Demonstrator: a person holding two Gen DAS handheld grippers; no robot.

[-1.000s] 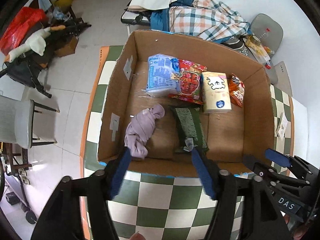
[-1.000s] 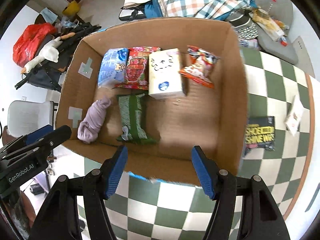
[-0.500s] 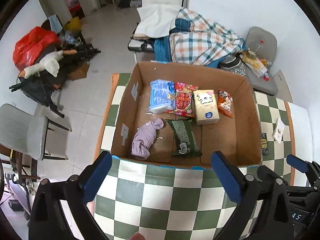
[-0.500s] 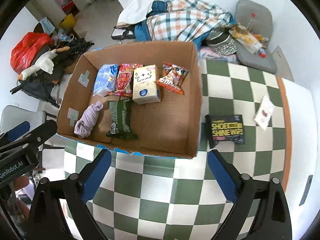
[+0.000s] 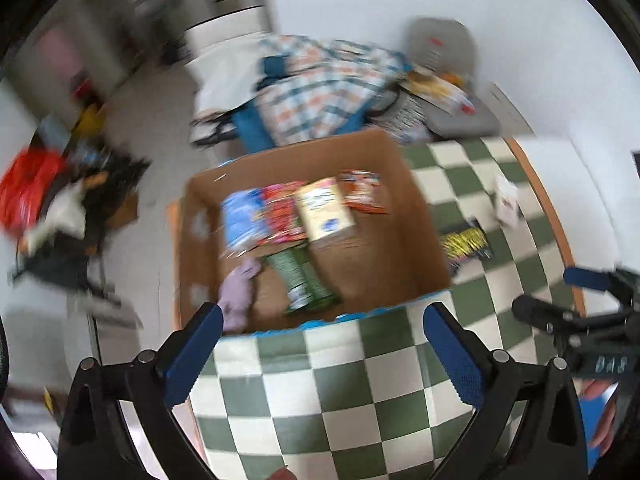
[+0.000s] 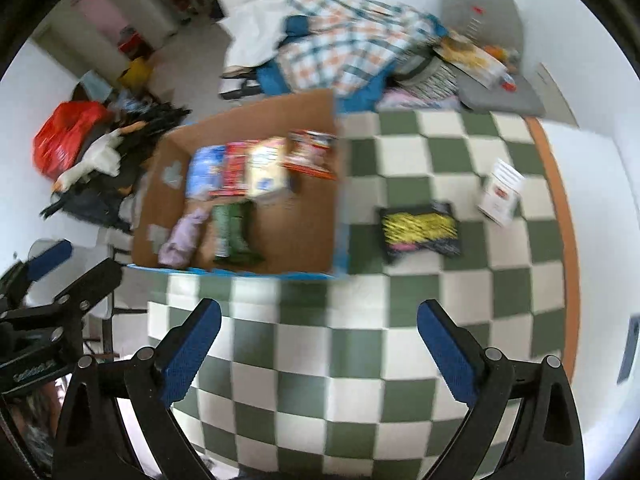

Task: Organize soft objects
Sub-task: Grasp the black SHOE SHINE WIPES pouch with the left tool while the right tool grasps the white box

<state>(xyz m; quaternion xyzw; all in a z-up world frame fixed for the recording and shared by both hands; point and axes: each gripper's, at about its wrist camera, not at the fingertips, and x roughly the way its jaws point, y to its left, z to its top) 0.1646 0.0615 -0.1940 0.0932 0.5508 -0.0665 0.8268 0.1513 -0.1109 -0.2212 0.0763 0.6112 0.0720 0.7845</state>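
An open cardboard box stands on the green-and-white checkered table. It holds a lilac cloth, a green packet, a blue packet, a red packet, a cream tissue pack and an orange snack bag. A black-and-yellow packet and a white pack lie on the table right of the box. My left gripper and right gripper are open and empty, high above the near table.
A plaid blanket lies on a bed past the table, next to a grey chair with clutter. A red bag and a white plush toy lie on the floor at left. The table's orange rim runs along the right.
Both grippers have opened wide and pulled back and up from the box. The views have swung to the right, showing more of the table, and are now blurred by motion.
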